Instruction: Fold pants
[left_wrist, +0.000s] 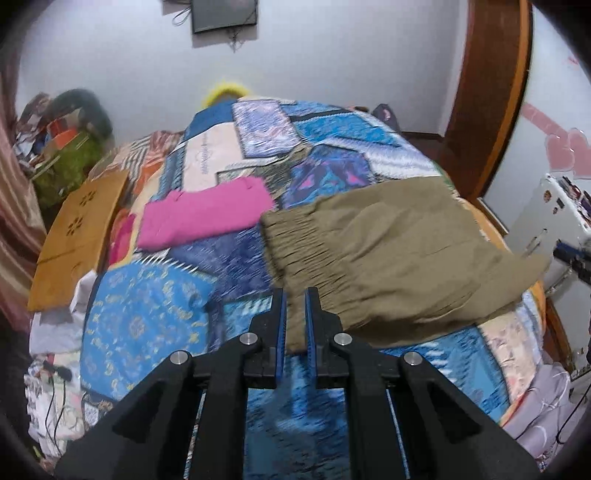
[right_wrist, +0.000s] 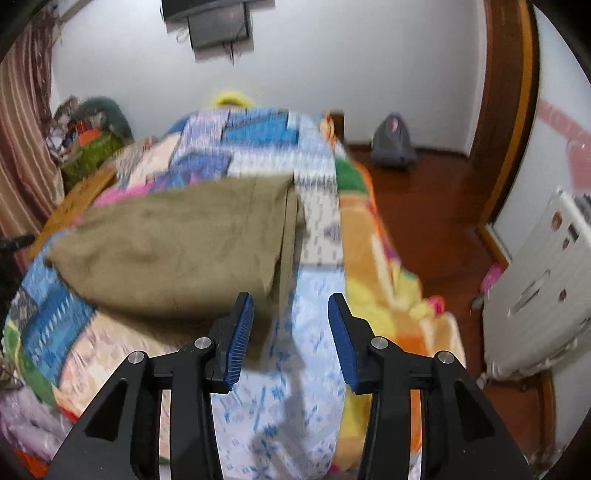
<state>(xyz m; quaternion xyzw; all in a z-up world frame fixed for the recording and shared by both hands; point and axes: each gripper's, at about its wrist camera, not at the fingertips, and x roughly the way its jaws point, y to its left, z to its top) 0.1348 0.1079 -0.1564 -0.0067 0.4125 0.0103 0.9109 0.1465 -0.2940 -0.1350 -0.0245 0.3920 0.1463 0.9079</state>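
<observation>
The olive pants (left_wrist: 373, 258) lie folded over on the patchwork quilt (left_wrist: 147, 314), centre-right in my left view, centre-left in my right view. They look light, limp and soft, likely to sag and slide out of a shallow pinch; the gathered elastic waistband (left_wrist: 295, 240) seems the firmest place to take. My left gripper (left_wrist: 294, 295) is nearly closed with a fold of the near edge between its pads. My right gripper (right_wrist: 291, 301) stands spread, holding nothing. A pink garment (left_wrist: 207, 214) lies left of the pants.
</observation>
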